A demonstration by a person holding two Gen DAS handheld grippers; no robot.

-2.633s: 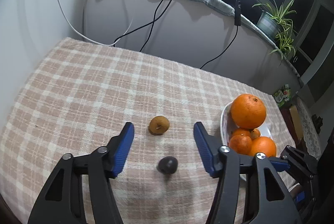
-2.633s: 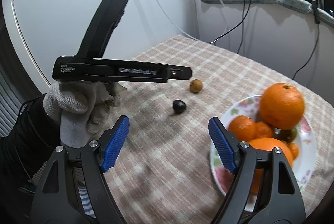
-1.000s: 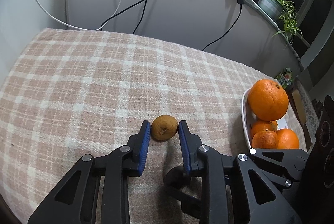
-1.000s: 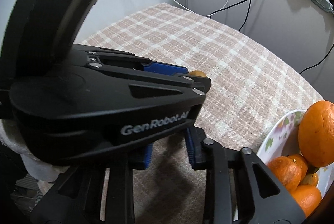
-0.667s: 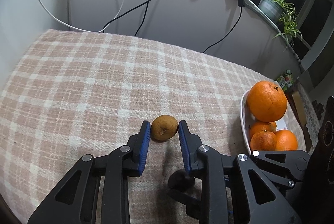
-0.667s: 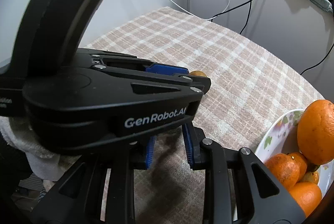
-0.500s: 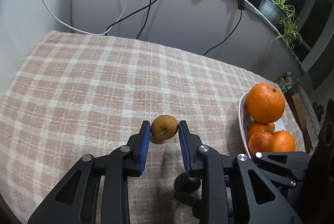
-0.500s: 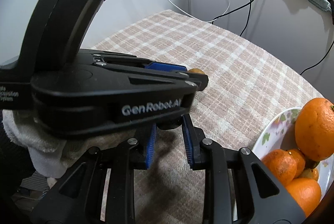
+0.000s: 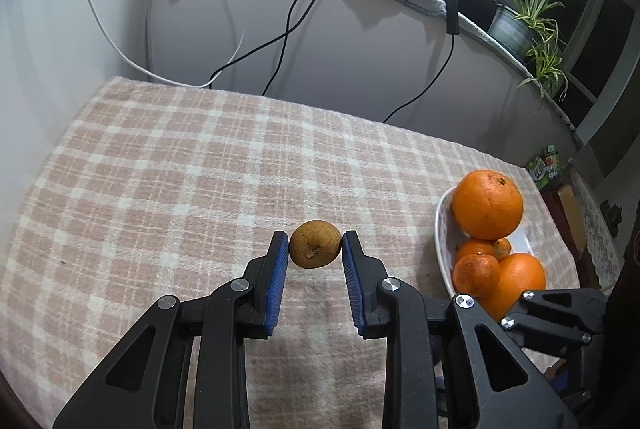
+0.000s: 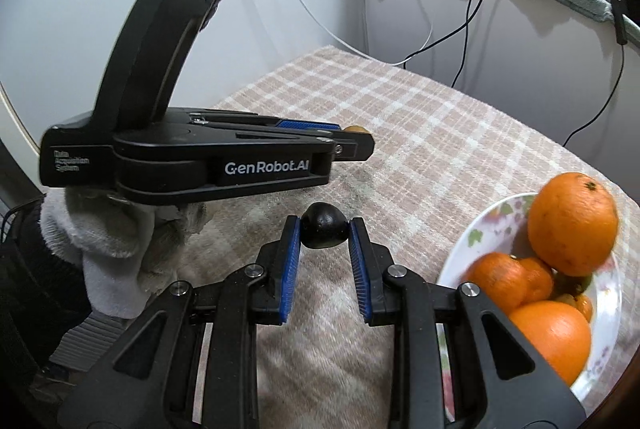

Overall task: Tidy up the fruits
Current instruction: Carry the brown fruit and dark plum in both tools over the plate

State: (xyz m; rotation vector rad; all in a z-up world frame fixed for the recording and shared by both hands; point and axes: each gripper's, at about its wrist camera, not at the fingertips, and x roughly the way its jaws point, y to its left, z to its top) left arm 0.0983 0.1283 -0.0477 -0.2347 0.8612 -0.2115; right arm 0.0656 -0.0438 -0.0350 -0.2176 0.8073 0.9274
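A small brown fruit [image 9: 315, 244] is clamped between the blue pads of the left gripper [image 9: 315, 246], above the checked cloth [image 9: 168, 165]. A small dark fruit [image 10: 324, 225] is pinched by the right gripper [image 10: 325, 229]. Oranges [image 9: 487, 203] are piled in a white dish [image 9: 443, 237] beyond, to the right.

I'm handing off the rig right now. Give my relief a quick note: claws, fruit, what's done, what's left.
Left claw: shut on the brown fruit.
Right claw: shut on the dark fruit.
Plate, on the right of the checked cloth, already holds the oranges.
Done: both loose fruits gripped.
Left: carry each to the plate and release; the pile is high, so set them down gently.
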